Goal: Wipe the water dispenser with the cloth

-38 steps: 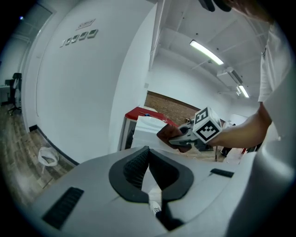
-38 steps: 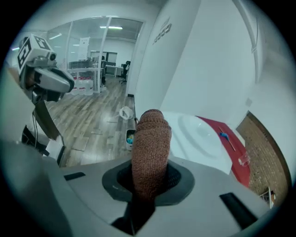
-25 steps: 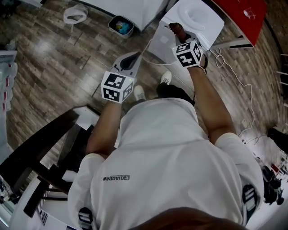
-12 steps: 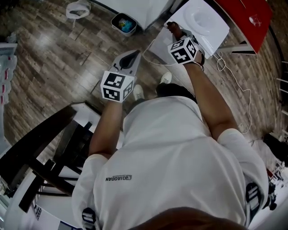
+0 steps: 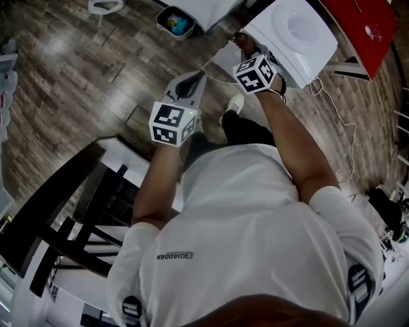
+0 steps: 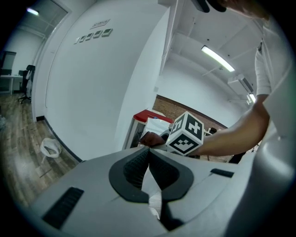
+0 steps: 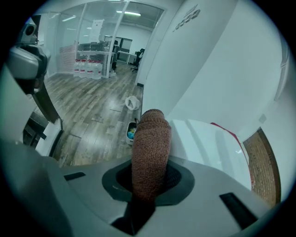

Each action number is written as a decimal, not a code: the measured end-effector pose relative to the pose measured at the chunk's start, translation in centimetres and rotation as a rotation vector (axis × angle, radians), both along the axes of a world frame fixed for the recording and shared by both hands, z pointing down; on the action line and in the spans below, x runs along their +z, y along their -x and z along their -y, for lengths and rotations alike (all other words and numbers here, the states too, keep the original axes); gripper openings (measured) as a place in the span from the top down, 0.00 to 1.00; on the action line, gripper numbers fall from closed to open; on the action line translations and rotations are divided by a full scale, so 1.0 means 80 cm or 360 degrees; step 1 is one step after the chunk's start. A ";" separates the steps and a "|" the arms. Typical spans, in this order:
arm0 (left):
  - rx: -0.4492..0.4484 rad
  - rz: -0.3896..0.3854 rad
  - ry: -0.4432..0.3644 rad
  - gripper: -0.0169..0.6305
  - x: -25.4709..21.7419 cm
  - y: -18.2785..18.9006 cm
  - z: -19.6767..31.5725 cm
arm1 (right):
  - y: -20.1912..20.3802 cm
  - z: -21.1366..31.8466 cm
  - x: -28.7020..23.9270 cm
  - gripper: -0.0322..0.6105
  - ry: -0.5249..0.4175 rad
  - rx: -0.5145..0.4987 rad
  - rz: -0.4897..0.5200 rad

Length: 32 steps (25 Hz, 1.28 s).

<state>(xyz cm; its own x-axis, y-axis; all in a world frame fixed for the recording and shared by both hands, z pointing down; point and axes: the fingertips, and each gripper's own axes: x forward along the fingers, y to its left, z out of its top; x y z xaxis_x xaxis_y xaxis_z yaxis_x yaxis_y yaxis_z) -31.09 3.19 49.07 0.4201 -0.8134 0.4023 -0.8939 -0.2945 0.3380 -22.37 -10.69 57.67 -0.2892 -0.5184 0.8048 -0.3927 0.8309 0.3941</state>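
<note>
- Right gripper (image 7: 148, 179): your jaws are clamped on the cloth, which fills the gap between the pads. In the head view it sits at 1 o'clock, at the end of your outstretched right arm.
- Cloth (image 7: 150, 139): brown, knitted, rolled into a thick upright wad that rises out of your right gripper. In the head view it shows as a dark reddish lump at the near-left corner of the water dispenser. Whether it touches the casing, you cannot tell.
- Water dispenser (image 5: 300, 38): white box with a round recess in its top, at 1 o'clock in the head view. In the right gripper view its glossy white top lies at 3 o'clock of the cloth.
- Left gripper (image 6: 148, 155): your jaws are closed together at the tips, with nothing between them. In the head view it is near the centre, lower than the right gripper and well apart from the dispenser.
- Marker cubes: one on your left gripper (image 5: 172, 122), one on your right (image 5: 257, 73).
- Red surface (image 5: 358, 19): at 2 o'clock of the dispenser.
- Small bin (image 5: 174, 22): on the floor at 12 o'clock, with blue and yellow contents.
- White cable (image 5: 339, 121): trails over the floor at 3 o'clock.
- Floor (image 5: 77, 83): grey-brown wood planks.
- White shoe (image 5: 234, 104): on the floor between your two grippers.
</note>
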 end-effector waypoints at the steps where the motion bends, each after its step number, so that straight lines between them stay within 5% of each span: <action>1: -0.0001 -0.0001 0.0013 0.99 0.006 0.000 0.002 | -0.001 0.000 0.009 0.85 0.0014 0.0007 -0.0007; 32: -0.0182 -0.0017 0.0283 0.99 0.091 0.007 -0.051 | 0.003 -0.001 0.295 0.85 0.0355 0.0118 -0.0217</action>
